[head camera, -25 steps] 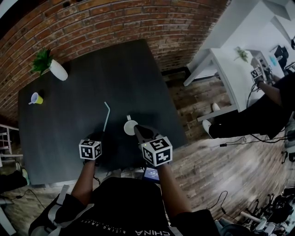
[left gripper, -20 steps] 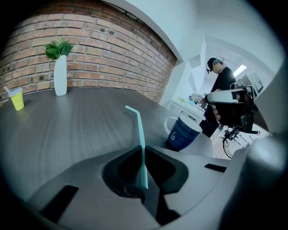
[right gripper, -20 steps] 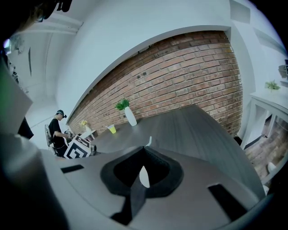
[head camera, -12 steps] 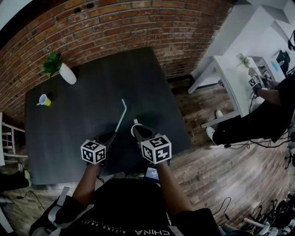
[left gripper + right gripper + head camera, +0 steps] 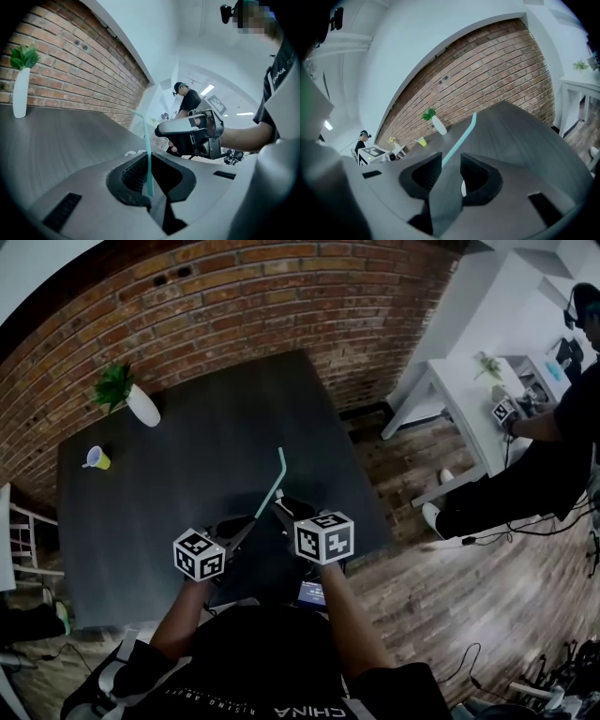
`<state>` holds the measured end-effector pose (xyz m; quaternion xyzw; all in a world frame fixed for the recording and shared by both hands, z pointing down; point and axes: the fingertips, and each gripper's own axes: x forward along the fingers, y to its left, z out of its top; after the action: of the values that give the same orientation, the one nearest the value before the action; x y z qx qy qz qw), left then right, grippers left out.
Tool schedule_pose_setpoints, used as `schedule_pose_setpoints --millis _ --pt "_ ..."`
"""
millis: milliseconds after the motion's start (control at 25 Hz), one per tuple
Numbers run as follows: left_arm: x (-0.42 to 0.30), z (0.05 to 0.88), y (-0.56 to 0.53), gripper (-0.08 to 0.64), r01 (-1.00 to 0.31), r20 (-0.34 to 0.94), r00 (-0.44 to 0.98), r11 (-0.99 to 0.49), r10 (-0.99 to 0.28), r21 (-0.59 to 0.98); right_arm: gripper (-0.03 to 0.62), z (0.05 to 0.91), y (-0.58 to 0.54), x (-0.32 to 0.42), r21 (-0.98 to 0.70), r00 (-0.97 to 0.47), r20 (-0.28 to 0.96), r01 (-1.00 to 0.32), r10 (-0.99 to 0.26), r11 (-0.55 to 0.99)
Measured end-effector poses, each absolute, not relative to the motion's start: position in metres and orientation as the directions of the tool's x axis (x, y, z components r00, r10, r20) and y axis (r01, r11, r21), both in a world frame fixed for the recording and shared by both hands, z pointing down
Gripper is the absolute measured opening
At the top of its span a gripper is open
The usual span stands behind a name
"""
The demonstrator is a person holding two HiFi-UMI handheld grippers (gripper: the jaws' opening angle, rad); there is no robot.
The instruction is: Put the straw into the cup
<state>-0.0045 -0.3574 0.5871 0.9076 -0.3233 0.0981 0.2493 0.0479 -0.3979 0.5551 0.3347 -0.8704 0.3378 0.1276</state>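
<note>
Here, left claw (image 5: 151, 177) pinching straw (image 5: 147, 140), right claw (image 5: 451, 174) gripping cup (image 5: 462, 188)

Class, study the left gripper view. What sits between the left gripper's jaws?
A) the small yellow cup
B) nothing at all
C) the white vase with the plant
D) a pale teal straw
D: in the left gripper view the left gripper is closed on the straw, which stands up from between its jaws.

Teal straw (image 5: 275, 482) — dark grey table (image 5: 178, 484)
</note>
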Motion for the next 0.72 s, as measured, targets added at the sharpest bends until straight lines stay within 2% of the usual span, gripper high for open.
schedule_pose_setpoints --millis 480,720 --pt "0.02 0.564 -0.341 0.029 -0.515 0.25 0.857 -0.773 -0.451 0.371 0.097 0.54 -0.395 0.056 -0.582 -0.744 0.373 -0.653 -0.554 0.485" --pt "0.021 0.564 -0.337 0.029 -0.51 0.257 0.859 -0.785 -0.442 0.351 0.096 0.535 -0.391 0.053 -0.59 -0.749 0.358 -0.644 -0.558 0.487"
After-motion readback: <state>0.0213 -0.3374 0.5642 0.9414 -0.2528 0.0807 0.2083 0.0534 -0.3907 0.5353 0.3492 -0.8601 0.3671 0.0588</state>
